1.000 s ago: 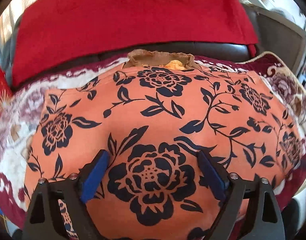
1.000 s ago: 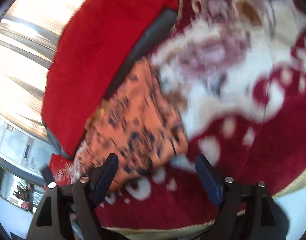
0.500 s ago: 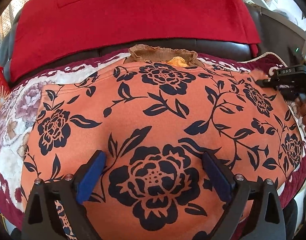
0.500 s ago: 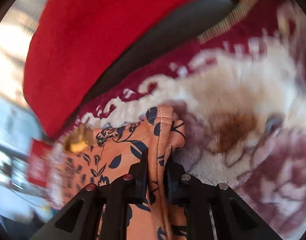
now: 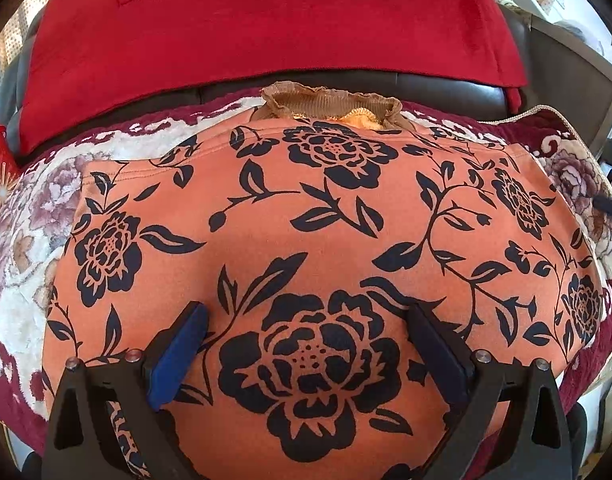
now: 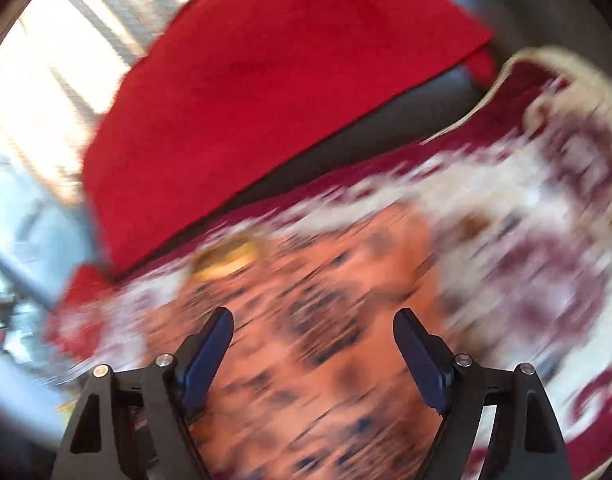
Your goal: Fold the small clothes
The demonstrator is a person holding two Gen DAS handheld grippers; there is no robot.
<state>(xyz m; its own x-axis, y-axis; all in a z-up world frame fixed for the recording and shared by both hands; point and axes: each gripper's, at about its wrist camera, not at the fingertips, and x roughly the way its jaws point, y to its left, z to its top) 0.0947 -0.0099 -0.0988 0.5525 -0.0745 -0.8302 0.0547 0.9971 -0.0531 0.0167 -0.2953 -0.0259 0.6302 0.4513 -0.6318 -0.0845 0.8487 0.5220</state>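
Note:
An orange garment with a dark blue flower print (image 5: 313, 208) lies spread flat on a patterned blanket (image 5: 26, 248). My left gripper (image 5: 306, 312) hovers over its near part, pointing steeply down, jaws wide apart and nothing pinched between the blue pads (image 5: 178, 356). In the blurred right wrist view the same garment (image 6: 306, 288) lies below my right gripper (image 6: 313, 314). Its jaws are opening and stand apart above the cloth, with nothing gripped between them.
A tan ribbed piece of clothing (image 5: 329, 100) with a yellow bit lies at the garment's far edge. Behind it are a dark sofa back (image 5: 445, 88) and a red cloth (image 5: 266, 32) draped over it. The blanket's trimmed edge (image 6: 485, 92) curls up at the right.
Half a second ago my right gripper was shut on the garment's right edge; it has let go and drawn back and up. My left gripper's jaws have spread slightly wider.

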